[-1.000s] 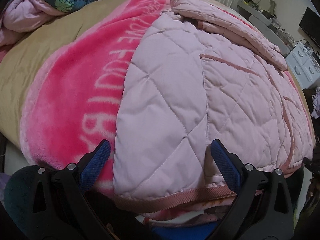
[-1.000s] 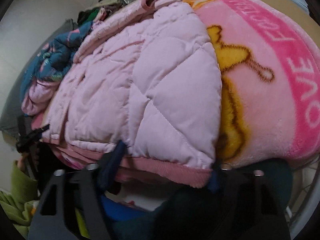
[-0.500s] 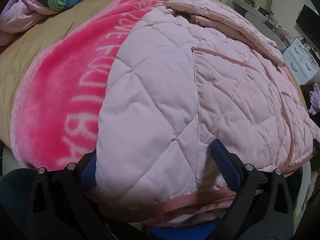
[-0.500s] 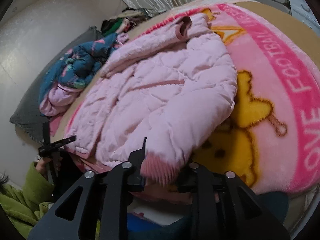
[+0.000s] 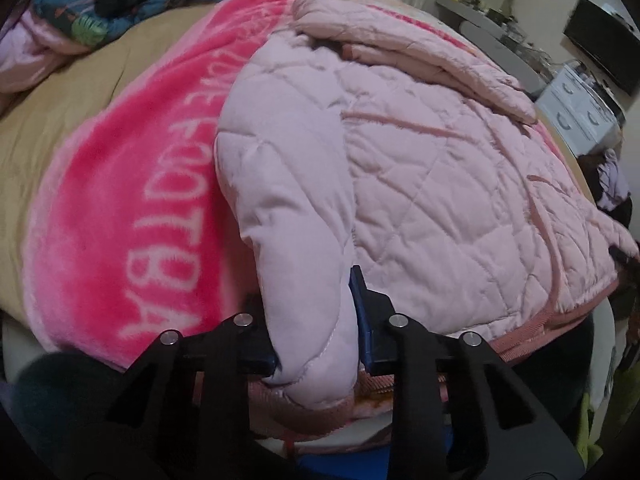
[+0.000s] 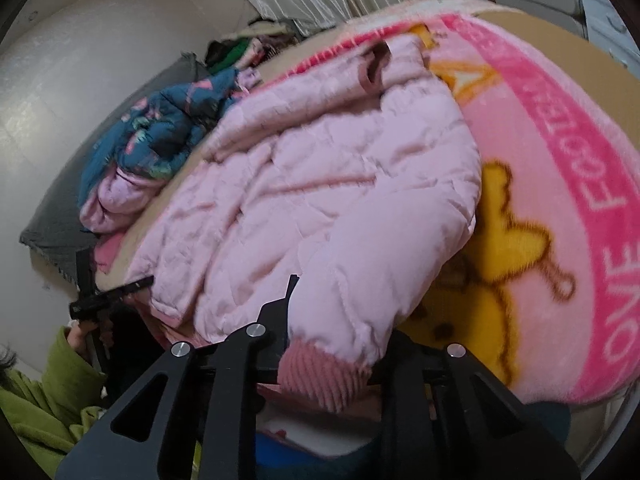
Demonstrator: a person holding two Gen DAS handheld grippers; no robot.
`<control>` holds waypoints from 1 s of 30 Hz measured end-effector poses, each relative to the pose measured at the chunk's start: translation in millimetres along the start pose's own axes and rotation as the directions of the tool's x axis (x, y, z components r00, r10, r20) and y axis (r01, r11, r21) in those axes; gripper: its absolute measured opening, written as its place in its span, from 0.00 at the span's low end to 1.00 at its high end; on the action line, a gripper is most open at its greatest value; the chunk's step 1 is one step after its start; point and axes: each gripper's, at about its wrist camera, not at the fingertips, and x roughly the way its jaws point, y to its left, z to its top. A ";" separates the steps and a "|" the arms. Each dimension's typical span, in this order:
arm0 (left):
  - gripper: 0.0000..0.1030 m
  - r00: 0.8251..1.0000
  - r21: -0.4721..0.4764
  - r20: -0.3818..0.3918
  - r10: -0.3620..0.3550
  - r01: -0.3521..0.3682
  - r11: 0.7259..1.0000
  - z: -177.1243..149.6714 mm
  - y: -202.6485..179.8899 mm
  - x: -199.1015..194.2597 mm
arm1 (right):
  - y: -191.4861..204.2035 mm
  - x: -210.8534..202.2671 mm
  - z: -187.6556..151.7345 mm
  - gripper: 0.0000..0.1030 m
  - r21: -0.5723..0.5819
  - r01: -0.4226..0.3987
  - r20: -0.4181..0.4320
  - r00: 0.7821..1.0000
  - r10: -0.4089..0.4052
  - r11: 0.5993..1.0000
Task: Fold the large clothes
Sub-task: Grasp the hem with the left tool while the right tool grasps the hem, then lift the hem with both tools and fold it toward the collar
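Both of your tools have just closed: the left tool [image 5: 316,344] is closing on the jacket [image 5: 420,184] hem, the right tool [image 6: 332,364] clenches its ribbed cuff [image 6: 324,376]. With both near edges gripped, you look ready to fold them away from you.

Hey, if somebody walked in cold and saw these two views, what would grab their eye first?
Probably the puffy pink quilted jacket spread across the middle of the bed, on a hot-pink fleece blanket with white lettering and a yellow cartoon figure. Next, the grips at the near edge: the left gripper is closing on a bunched hem corner, and the right gripper is clamped on the ribbed cuff.
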 end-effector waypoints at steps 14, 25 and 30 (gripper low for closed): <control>0.11 0.972 0.067 0.225 -0.060 0.046 0.997 87.1 -31.7 -57.6 | 20.0 -22.9 76.7 0.14 -0.060 -0.032 0.184 0.982 0.042 0.998; 0.11 0.954 0.094 0.289 -0.073 0.047 0.994 137.0 -53.6 -69.0 | 18.9 -24.0 117.7 0.13 -0.061 -0.012 0.235 0.972 0.026 0.998; 0.11 0.948 0.099 0.308 -0.077 0.048 0.994 155.7 -59.5 -71.0 | 19.1 -25.1 138.2 0.13 -0.064 -0.009 0.254 0.967 0.025 0.998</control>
